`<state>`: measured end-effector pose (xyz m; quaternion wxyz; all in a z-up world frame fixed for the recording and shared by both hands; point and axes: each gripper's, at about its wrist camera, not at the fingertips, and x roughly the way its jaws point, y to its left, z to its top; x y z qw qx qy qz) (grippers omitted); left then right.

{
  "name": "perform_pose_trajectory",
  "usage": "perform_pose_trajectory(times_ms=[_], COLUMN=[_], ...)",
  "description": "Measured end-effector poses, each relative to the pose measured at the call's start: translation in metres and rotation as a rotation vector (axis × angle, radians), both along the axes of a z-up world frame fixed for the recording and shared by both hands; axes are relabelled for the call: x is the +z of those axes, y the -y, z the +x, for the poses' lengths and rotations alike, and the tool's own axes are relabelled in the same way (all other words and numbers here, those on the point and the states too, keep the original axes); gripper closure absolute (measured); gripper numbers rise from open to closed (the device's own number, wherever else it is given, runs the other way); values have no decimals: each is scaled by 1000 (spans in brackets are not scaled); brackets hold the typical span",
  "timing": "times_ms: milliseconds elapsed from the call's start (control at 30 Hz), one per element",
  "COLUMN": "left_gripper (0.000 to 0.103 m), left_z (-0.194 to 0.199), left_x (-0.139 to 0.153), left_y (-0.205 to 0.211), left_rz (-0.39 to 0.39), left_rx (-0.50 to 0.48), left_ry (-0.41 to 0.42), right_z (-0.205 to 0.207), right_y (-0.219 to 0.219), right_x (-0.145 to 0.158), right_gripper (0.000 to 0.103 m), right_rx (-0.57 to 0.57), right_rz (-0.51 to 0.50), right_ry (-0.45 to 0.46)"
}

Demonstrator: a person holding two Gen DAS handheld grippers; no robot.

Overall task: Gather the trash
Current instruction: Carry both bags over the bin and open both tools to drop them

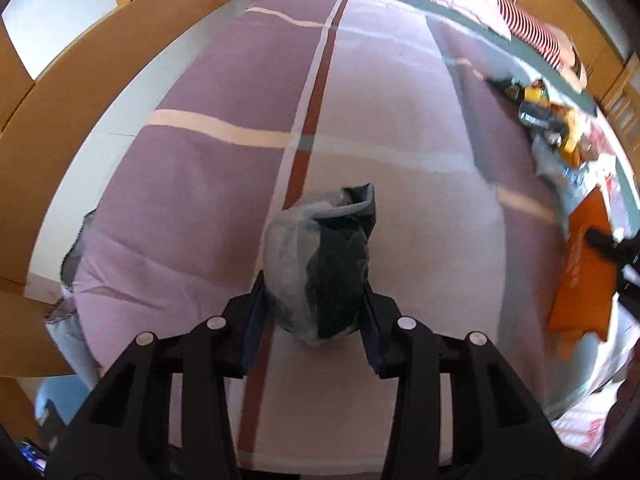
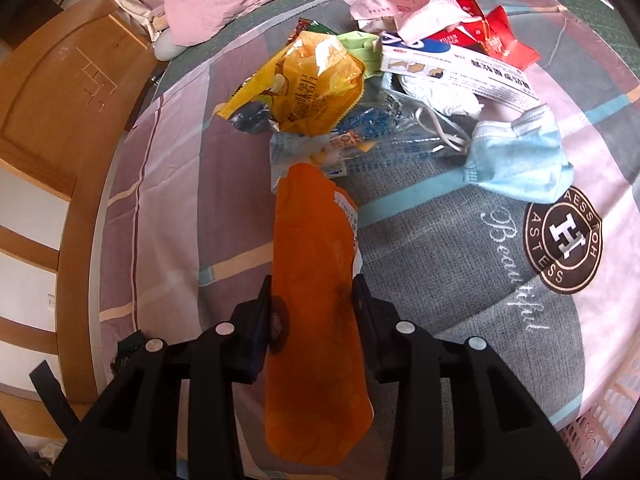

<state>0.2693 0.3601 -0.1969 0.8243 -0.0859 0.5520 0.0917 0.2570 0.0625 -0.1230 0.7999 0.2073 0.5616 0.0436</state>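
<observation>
Orange wrapper (image 2: 316, 320) sits clamped in the right gripper (image 2: 312, 300) near the litter heap (image 2: 400, 80), while only the left view shows the left gripper (image 1: 314, 300) pinching a crumpled bag (image 1: 320, 264) over bare bedspread (image 1: 200, 200) bounded left by a wooden bed frame (image 1: 80, 80).

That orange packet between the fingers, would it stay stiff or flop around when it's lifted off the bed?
The orange packet would probably flop: it looks like a thin, flat pouch and already bends along its length. It seems empty, so likely very light. Its glossy film may slip, though the right gripper's fingers pinch it from both sides.
</observation>
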Motion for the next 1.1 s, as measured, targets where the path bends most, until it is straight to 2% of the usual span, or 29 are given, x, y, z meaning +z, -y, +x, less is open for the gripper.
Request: perform_pose_trajectory(times_ms=[167, 300, 500, 600, 633, 700, 800, 867, 900, 967, 1100], left_gripper=[61, 61, 61, 64, 65, 65, 65, 65, 65, 65, 65], left_z=[-8, -12, -15, -16, -15, -18, -23, -25, -25, -25, -23], left_x=[2, 1, -3, 1, 4, 15, 35, 51, 59, 68, 78], left_y=[-7, -21, -37, -38, -39, -43, -38, -27, -21, -8, 32], left_rz=[127, 115, 143, 130, 103, -1, -57, -129, -188, -268, -382], left_rx=[34, 84, 120, 134, 147, 164, 136, 84, 42, -34, -183], left_ry=[-23, -30, -33, -3, 17, 88, 189, 279, 328, 383, 422], right_z=[0, 0, 1, 1, 1, 0, -1, -4, -7, -19, -69], right_y=[0, -2, -7, -10, -10, -11, -14, -13, -9, 4, 68], right_x=[8, 10, 7, 7, 9, 15, 24, 29, 33, 46, 92], right_gripper=[74, 76, 76, 76, 76, 76, 76, 76, 76, 76, 76], right_rx=[13, 28, 36, 36, 33, 30, 37, 37, 32, 5, -75], right_rz=[-12, -17, -14, -9, -5, 3, -14, 1, 22, 60, 135], right_ry=[45, 59, 52, 53, 61, 93, 143, 172, 192, 250, 375])
